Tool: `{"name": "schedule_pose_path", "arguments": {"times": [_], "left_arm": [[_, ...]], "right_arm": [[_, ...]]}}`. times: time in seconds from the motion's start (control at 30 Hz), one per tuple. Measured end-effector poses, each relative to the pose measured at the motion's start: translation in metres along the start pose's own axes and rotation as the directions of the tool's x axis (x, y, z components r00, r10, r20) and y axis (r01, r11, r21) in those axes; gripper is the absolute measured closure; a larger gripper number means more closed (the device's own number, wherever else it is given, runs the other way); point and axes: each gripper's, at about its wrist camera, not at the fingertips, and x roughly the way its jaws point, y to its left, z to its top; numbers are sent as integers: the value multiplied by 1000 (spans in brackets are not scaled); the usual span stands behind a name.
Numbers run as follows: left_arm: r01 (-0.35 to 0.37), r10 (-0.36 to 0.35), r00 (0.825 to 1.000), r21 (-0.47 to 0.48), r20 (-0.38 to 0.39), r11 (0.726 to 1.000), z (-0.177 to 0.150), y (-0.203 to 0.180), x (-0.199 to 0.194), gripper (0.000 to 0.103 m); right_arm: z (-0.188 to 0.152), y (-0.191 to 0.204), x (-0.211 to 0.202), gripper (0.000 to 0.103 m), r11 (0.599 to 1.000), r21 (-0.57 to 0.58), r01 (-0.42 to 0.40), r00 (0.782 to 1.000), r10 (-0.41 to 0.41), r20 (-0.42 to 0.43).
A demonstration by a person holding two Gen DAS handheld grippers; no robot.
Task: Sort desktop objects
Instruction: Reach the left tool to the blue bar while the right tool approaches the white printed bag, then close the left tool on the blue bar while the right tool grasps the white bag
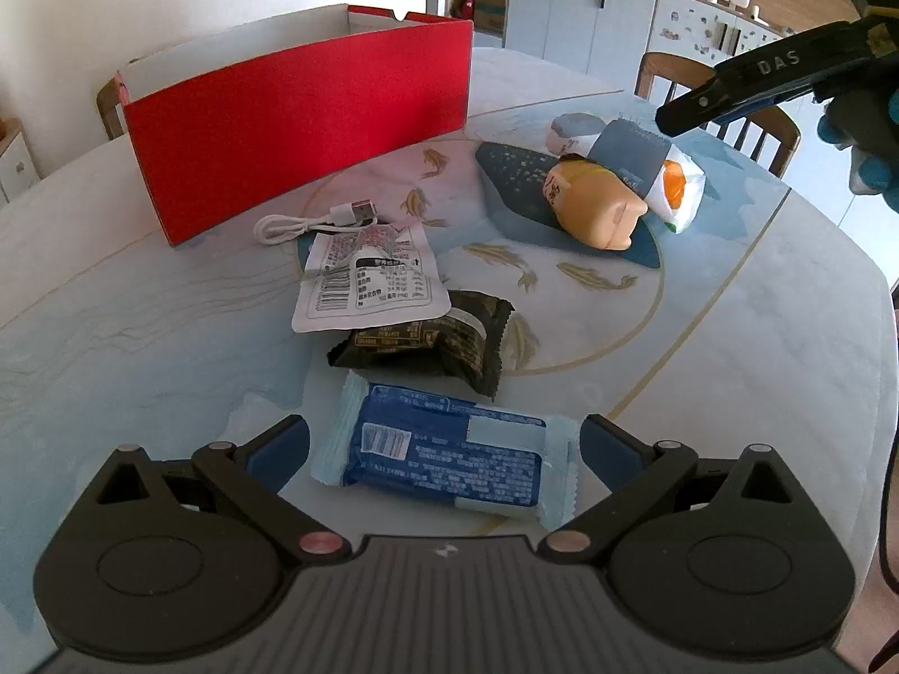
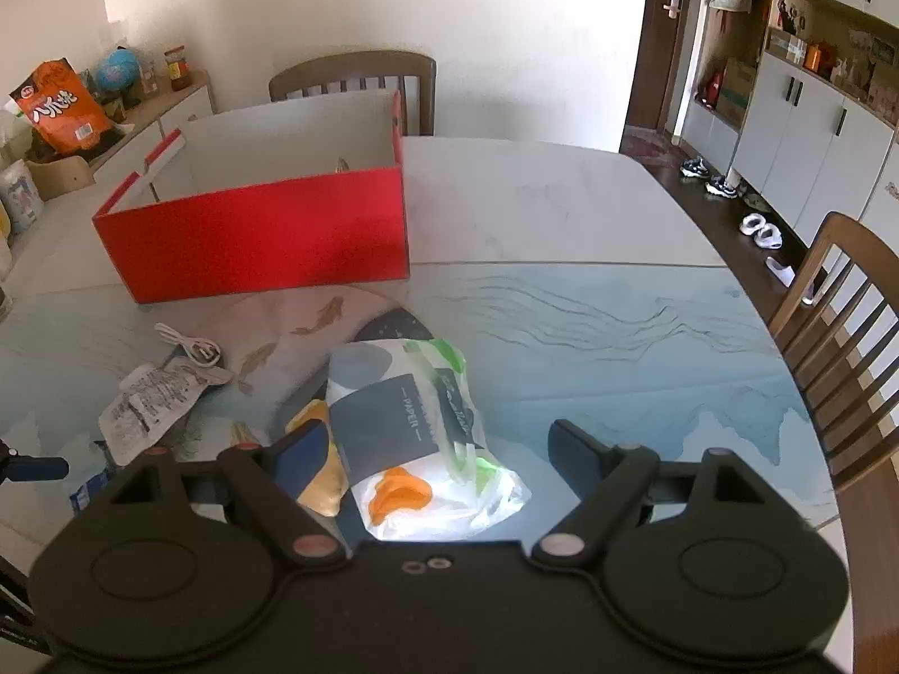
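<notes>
Here, blue-patterned table (image 2: 618,337), wooden chairs (image 2: 831,303), white cabinets (image 2: 798,129)

Box (image 1: 292,129): at the table's (image 1: 730,337) far side.
Cable (image 1: 314,222): just before the box.
Pouch (image 1: 368,281): overlaps the dark packet (image 1: 432,345) (nearer).
Wafer pack (image 1: 449,458): nearest, between left gripper (image 1: 444,449) fingers.
Tissue pack (image 2: 416,438): right, beside toy (image 1: 595,205).

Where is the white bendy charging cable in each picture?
Left wrist view: the white charging cable lies left of centre, just in front of the red cardboard box, touching the white snack packet.
Right wrist view: the cable lies at the left, below the box's front wall.
Shared landmark: the red box.
</notes>
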Motion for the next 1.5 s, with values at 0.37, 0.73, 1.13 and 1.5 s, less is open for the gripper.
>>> {"name": "schedule_pose_path", "arguments": {"times": [0.37,0.73,1.13,1.5], "left_arm": [[13,-13,1000,12,5,1000,-4,1,9,0],[6,-7,1000,35,22,999,-7,-1,6,1],[-13,12,999,45,34,999,-7,-5,0,23],[-29,27,998,33,60,999,-3,-8,-13,24]], "right_arm": [[-1,-2,35,18,1000,-2,7,999,-7,-47],[-6,-9,49,42,996,71,-55,994,62,-86],[-6,-8,43,91,999,45,-24,996,28,-81],[-4,-3,27,101,1000,16,-16,999,17,-51]]}}
